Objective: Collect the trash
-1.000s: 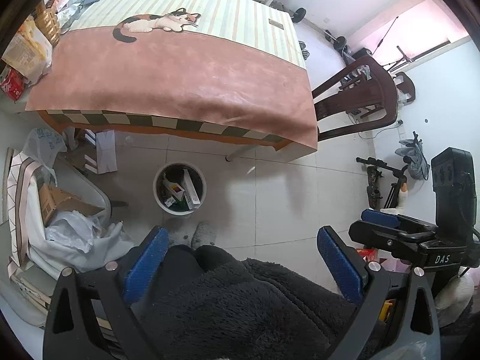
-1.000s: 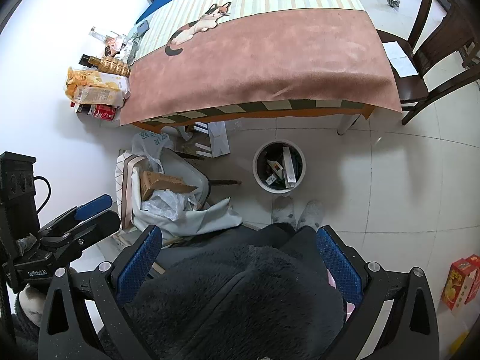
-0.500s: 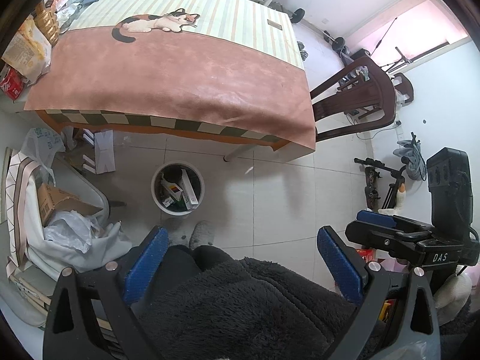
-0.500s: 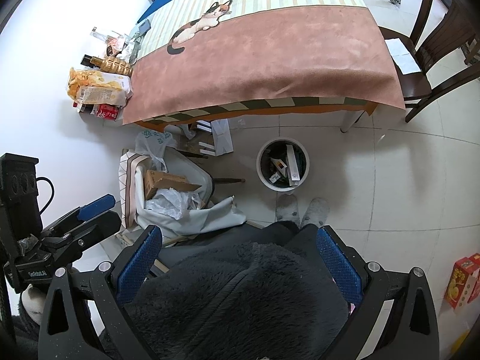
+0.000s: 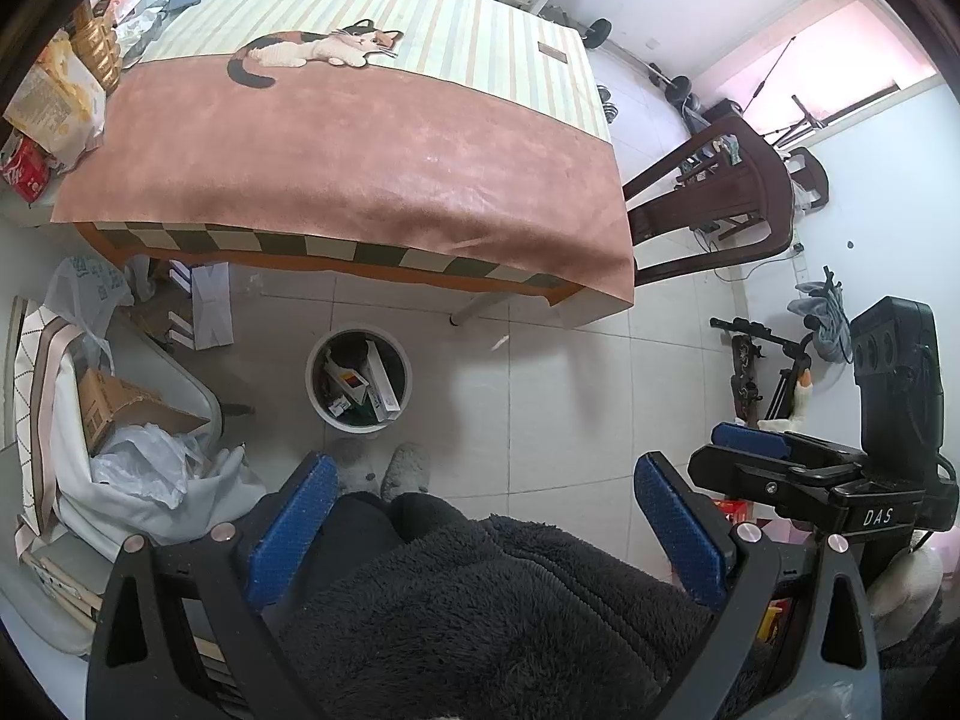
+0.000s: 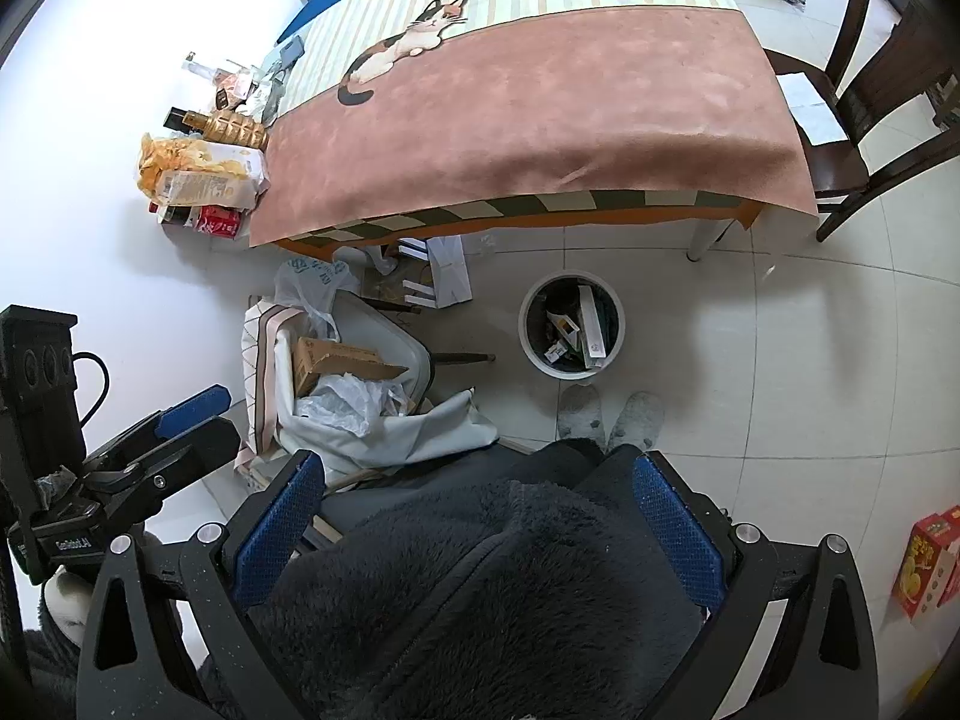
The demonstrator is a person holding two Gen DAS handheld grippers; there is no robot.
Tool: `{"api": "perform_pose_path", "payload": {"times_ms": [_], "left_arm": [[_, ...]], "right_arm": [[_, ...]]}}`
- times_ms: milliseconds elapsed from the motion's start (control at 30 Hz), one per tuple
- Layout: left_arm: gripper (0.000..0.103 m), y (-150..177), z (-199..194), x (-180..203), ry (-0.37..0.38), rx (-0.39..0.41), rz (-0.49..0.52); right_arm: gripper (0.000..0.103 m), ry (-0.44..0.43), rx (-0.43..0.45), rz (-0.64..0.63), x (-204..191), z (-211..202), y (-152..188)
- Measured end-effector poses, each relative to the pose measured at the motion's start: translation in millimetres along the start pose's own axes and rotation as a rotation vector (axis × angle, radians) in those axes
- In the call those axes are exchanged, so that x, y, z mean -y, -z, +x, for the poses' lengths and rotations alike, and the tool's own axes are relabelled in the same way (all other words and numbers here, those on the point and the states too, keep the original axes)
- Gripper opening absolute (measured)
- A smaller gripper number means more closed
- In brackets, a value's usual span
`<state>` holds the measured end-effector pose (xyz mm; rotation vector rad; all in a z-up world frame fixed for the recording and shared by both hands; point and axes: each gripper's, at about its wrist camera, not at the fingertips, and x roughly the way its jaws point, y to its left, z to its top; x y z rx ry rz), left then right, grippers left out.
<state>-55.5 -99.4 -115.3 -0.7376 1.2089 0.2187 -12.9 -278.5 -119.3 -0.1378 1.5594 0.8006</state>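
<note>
Table (image 5: pixel 372 138): large, covered by a pink cloth with a cat print; its near half is bare. Clutter sits only at its far left edge: snack bag (image 6: pixel 198 174), red carton (image 6: pixel 219 221), amber bottle (image 6: pixel 231 127).

Floor (image 5: pixel 540 408): pale tile. A small pale scrap (image 5: pixel 499 343) lies on it just beside the table's leg, near the bin. A red-yellow box (image 6: pixel 927 561) stands on the floor well apart, to the right.

Trash bin (image 5: pixel 358 381): round, white, standing on the floor just in front of the person's slippers (image 5: pixel 384 471). Already holds flat boxes and wrappers; it looks well filled.

Left gripper (image 5: pixel 480 531): fingers wide apart, nothing between them. Right gripper (image 6: pixel 474 528): likewise spread and empty. Both are held high, over the person's lap.

Judgement: step in hand is choosing the next piece of trash. The scrap looks thin and flat, so a good pick would come down steeply, one fingertip sliding under an edge, closing slowly. Keep the other gripper clear of the bin rim. Whether the table-edge items count as trash cannot be told.
</note>
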Motion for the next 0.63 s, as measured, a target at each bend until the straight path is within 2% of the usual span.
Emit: {"api": "perform_pose_path", "payload": {"times_ms": [633], "left_arm": [[0.101, 1.9, -1.4, -8.3, -0.004, 0.002, -0.005]], "right_arm": [[0.103, -0.006, -0.025, -0.006, 0.3, 4.5, -7.3]]}}
